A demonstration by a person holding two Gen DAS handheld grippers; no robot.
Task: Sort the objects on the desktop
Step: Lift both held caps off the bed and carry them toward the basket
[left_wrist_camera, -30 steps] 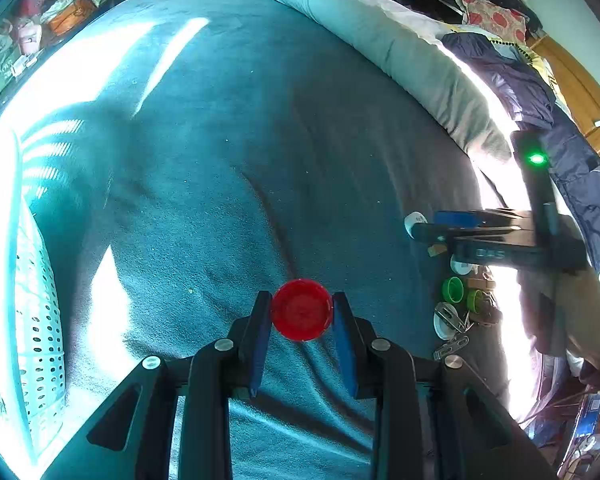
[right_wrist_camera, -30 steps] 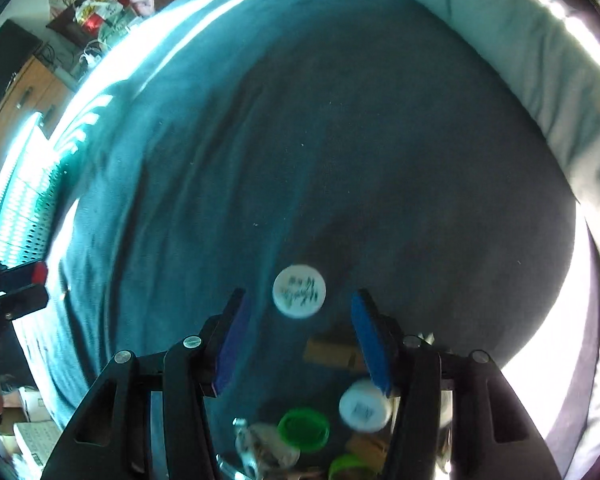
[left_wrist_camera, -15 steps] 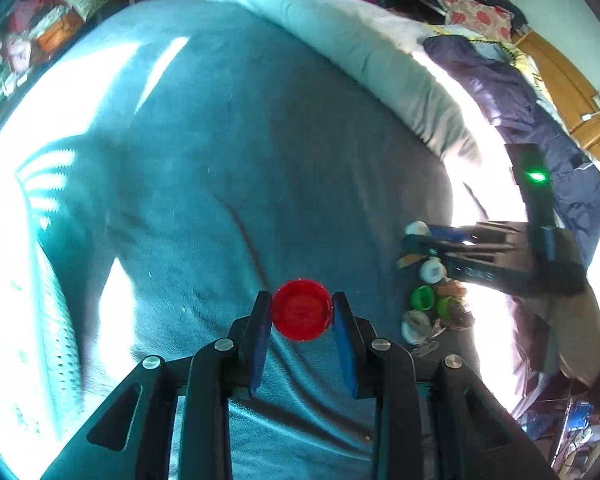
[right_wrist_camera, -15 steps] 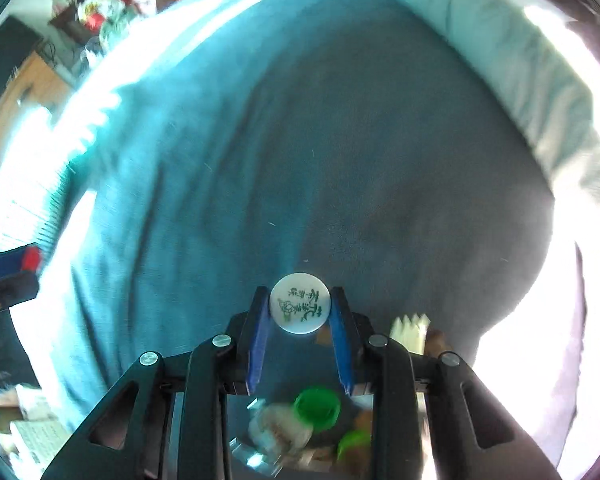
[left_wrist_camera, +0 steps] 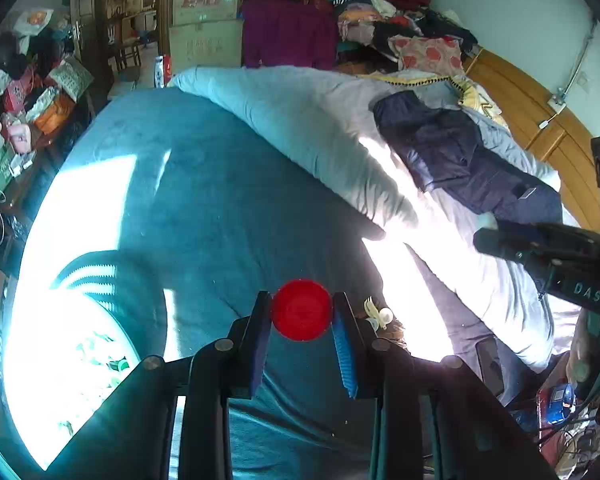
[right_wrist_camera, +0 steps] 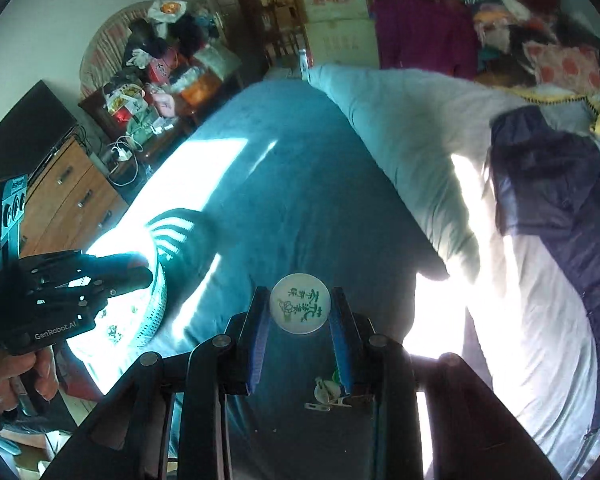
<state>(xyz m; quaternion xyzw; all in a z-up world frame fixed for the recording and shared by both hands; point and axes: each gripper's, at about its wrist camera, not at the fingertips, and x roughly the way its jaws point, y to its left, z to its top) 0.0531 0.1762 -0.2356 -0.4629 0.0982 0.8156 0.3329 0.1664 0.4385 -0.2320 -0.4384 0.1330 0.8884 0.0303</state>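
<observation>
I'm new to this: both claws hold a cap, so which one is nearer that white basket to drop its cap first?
Probably the left gripper: its red cap hangs beside the white basket, while the right gripper with the white cap sits farther away.

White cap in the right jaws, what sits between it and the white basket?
Only bare blue blanket between the white cap and the basket, in the right wrist view.

Harsh sunlight hits the teal bed cover (left_wrist_camera: 228,208) in blown-out white patches, worst at lower left where the basket (right_wrist_camera: 158,300) is nearly washed out in both views, with a striped shadow thrown just beyond it. The pale duvet (left_wrist_camera: 324,136) glares along its near edge too. Heavy fisheye bending and dark corners all round; the right wrist view is a bit motion-soft, the room behind dim.
</observation>
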